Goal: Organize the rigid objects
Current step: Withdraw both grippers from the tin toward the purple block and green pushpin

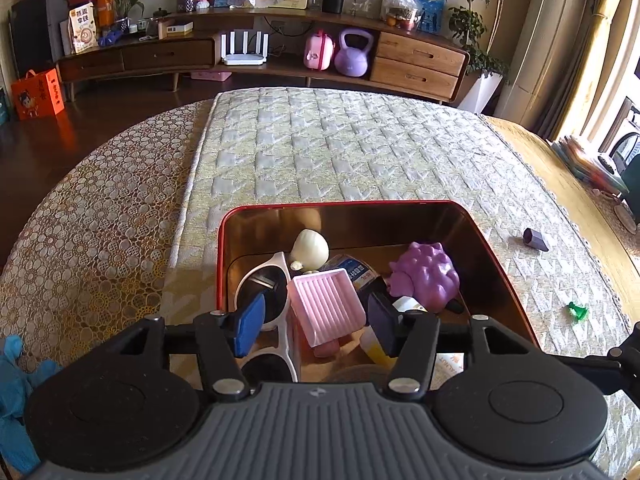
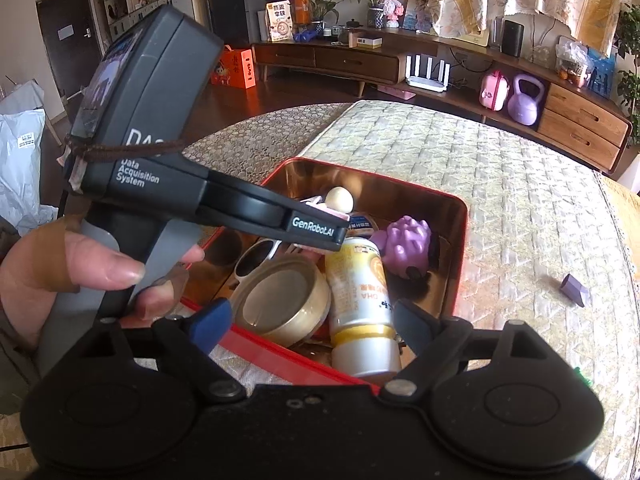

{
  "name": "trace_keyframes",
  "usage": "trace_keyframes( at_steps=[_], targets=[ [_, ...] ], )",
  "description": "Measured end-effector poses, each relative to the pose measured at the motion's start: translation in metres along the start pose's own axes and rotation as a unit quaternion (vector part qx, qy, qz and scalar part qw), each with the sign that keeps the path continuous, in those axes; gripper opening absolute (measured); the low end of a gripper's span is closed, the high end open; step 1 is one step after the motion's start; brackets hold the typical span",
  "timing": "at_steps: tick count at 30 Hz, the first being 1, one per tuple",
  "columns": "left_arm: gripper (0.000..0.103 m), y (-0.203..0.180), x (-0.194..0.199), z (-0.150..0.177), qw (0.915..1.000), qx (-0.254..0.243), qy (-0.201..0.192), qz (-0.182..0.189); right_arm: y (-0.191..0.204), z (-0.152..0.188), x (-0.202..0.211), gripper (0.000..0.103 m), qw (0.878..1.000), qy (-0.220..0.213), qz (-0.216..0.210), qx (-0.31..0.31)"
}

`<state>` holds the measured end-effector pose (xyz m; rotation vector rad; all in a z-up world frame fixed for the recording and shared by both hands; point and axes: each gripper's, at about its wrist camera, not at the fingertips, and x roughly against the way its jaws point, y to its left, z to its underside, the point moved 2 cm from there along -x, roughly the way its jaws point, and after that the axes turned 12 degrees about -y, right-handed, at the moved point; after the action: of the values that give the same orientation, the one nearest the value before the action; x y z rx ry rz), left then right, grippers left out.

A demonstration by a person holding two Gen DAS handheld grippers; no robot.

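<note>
Left wrist view: a quilted cloth (image 1: pixel 340 152) covers the tabletop — a wooden sideboard (image 1: pixel 256 52) lines the wall at twelve o'clock. Red tin (image 1: pixel 496 264) holds a pink tray (image 1: pixel 326 306) and sunglasses (image 1: pixel 260 280); purple block (image 1: pixel 535 239) lies at three o'clock. Left tool (image 1: pixel 316 326) gapes empty over them; right tool (image 2: pixel 316 322) stands wide above a bottle (image 2: pixel 360 300).

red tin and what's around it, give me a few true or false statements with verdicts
1. The pink ridged tray lies inside the red tin. True.
2. The purple spiky toy lies outside the tin on the quilt. False: it is inside the tin.
3. A small purple block lies on the quilt, outside the tin. True.
4. The left tongs are clamped on the white sunglasses. False: they are open, gripping nothing.
5. The yellow and white bottle stands upright. False: it lies tilted in the tin.
</note>
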<state>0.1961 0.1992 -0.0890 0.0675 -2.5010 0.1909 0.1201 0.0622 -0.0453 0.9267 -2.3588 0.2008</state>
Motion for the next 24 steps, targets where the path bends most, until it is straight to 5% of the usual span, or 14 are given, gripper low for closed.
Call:
trace_keyframes(
  at_steps=[24],
  targets=[
    [0.073, -0.061, 0.082, 0.012, 0.9981, -0.021, -0.05, 0.029, -0.038, 0.03, 0.096, 0.102, 0.995, -0.076, 0.037, -0.058]
  ],
)
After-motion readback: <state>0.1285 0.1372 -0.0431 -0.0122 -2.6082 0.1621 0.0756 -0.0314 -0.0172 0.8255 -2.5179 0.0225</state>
